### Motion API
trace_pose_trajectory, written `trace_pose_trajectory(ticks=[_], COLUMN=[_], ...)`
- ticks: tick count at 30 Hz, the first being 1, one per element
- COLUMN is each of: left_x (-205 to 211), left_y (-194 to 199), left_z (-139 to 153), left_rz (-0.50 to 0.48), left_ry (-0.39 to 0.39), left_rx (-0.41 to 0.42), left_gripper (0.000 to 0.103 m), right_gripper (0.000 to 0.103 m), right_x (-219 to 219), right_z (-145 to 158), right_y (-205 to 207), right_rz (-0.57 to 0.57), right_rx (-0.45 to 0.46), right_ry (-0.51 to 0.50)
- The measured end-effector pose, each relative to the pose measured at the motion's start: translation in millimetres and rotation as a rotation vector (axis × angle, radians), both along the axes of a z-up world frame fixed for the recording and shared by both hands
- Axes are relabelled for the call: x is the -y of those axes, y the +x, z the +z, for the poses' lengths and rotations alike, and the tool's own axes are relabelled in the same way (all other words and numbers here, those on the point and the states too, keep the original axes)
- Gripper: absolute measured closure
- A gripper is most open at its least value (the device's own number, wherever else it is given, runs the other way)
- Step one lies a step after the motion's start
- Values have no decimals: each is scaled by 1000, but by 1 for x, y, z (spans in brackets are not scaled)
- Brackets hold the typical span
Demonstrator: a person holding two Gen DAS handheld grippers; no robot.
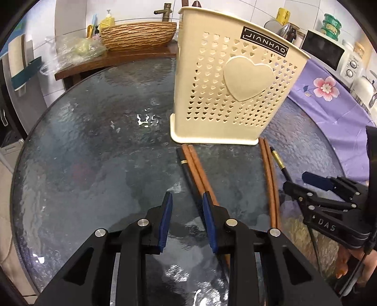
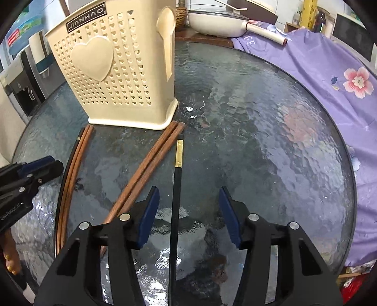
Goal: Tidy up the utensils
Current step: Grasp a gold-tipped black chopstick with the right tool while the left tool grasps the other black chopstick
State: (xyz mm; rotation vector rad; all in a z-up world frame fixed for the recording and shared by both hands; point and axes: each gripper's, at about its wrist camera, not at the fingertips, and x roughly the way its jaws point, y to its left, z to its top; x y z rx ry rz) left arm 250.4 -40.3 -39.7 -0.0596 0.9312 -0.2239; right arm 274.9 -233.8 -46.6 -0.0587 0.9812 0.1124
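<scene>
A cream perforated utensil holder with a heart stands upright on the round glass table; it also shows in the right wrist view. Two sets of chopsticks lie in front of it. The left set is a brown pair with a black chopstick. The right set is a brown pair with a black gold-banded chopstick. My left gripper is open and empty, its right pad by the left brown pair. My right gripper is open around the black chopstick, not touching it.
A wooden bowl-shaped basin and a bag sit on a counter behind the table. A purple floral cloth covers the right side. A white pan and a microwave stand at the back.
</scene>
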Motion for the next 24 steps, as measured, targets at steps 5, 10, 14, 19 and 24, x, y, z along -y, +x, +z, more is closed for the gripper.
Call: trace_pose_trajectory(ticks=[5,10,14,19,24], left_x=[3,2,0,0,6], left_y=[6,7,12,27,36], left_z=[-7,-8,-8,-7,-6], left_rz=[-1,25,40,40,43], left_ry=[11,41,103,139,172], left_rx=[-7,-7,-4,-18,-34], left_gripper=[76,75,75,77,84], right_gripper=[50,50,50,53,62], right_x=[-1,-2,-1,-5,-7], right_z=[0,0,0,1,2], right_y=[1,3,11,22,39], right_rz=[5,10,2,-6,-19], right_rx=[2,3,-3,-22,-39], right_ry=[-1,-4,-1,-2,-4])
